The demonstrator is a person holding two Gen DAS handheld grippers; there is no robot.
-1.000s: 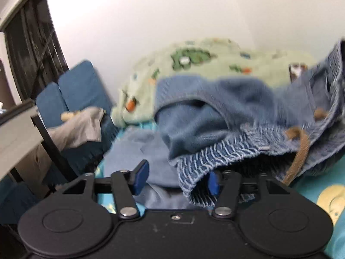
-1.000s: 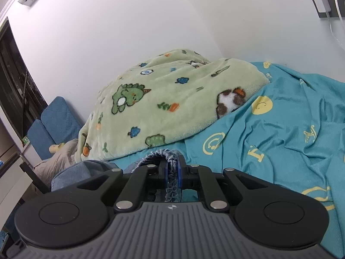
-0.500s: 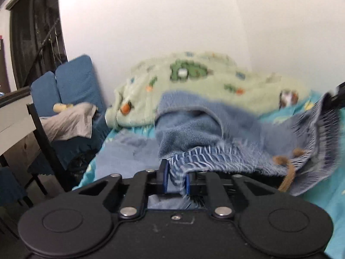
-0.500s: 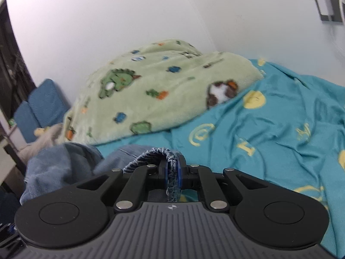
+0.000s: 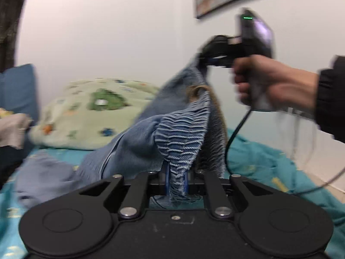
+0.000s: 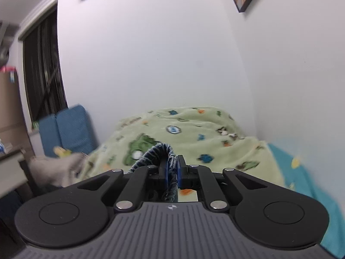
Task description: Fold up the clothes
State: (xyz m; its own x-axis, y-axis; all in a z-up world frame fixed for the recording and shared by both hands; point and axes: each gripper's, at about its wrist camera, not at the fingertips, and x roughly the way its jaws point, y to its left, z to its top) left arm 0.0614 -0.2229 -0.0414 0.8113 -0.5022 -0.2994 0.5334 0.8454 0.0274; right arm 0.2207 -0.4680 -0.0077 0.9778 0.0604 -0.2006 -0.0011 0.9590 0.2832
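Above the bed (image 5: pixel 269 164), your blue shorts (image 5: pixel 179 133) hang stretched between both tools. Your left gripper (image 5: pixel 175 180) pinches the ribbed waistband low; your right gripper (image 6: pixel 171 172), raised higher in your hand (image 5: pixel 273 82), clamps another waistband section. Behind lies a green blanket (image 6: pixel 194 136).

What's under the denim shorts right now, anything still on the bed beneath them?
Under the lifted denim shorts lies the teal bedsheet, with a pale blue garment at their lower left. The green blanket sits behind. The sheet directly below is hidden by the left gripper.
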